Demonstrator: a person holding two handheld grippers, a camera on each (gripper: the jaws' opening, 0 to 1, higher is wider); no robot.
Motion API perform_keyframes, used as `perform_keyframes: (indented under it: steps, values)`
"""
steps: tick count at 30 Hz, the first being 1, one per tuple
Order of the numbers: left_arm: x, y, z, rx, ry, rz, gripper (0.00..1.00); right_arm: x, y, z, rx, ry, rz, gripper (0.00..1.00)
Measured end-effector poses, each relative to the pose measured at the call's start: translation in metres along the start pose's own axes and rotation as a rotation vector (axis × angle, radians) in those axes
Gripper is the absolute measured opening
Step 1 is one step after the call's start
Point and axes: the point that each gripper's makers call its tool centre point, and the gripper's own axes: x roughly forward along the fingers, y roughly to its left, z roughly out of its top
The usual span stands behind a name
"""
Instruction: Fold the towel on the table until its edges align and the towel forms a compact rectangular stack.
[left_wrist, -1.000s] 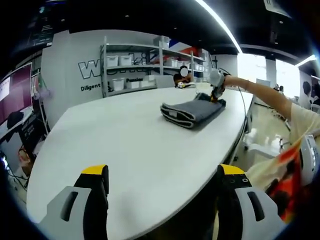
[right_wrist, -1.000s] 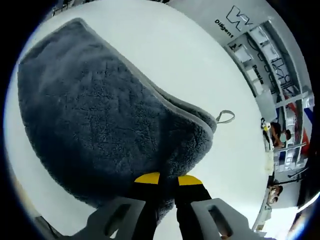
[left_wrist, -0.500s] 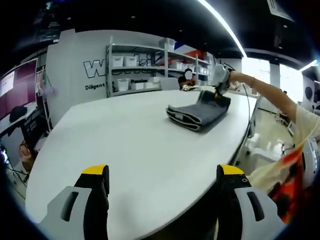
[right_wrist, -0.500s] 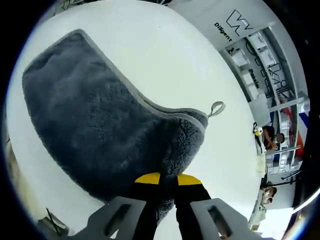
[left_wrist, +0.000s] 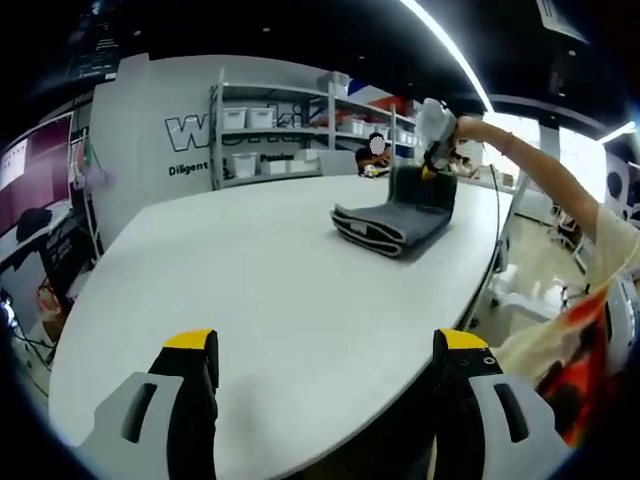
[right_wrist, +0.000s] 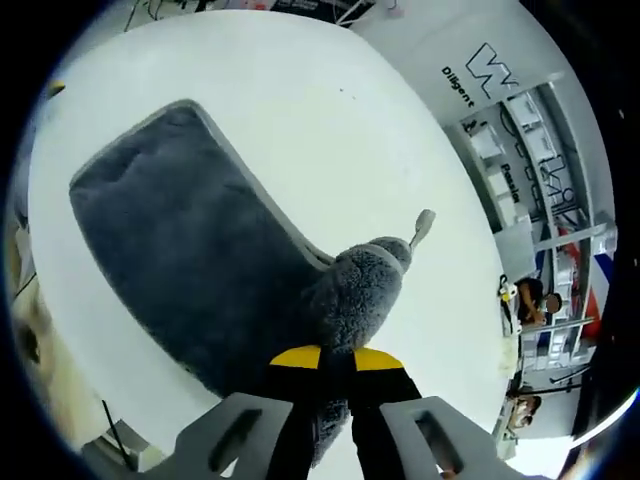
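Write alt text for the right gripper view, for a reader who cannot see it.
The right claw, shut, pinches a raised corner of a folded grey towel lying on a white table. A small hanging loop sticks out beyond the lifted corner; shelves stand in the background.

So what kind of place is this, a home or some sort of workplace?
Probably a workplace, perhaps a lab or office: a large white table, metal shelving with storage bins, and big lettering on the wall.
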Motion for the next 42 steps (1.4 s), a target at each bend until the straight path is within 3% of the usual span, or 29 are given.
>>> perform_keyframes:
  steps: [21, 31, 34, 42]
  values:
    - [-0.009, 0.007, -0.001, -0.021, -0.018, 0.015, 0.87, -0.052, 0.043, 0.065, -0.011, -0.07, 0.061, 0.04]
    - [-0.009, 0.004, 0.0, -0.016, -0.023, 0.006, 0.87, -0.071, 0.075, 0.106, -0.031, -0.13, 0.127, 0.04]
    - [-0.01, 0.007, -0.001, -0.024, -0.021, 0.013, 0.87, -0.074, 0.094, 0.121, -0.026, -0.178, 0.202, 0.04]
    - [-0.01, 0.009, -0.002, -0.032, -0.025, 0.015, 0.86, -0.079, 0.116, 0.14, -0.031, -0.203, 0.264, 0.04]
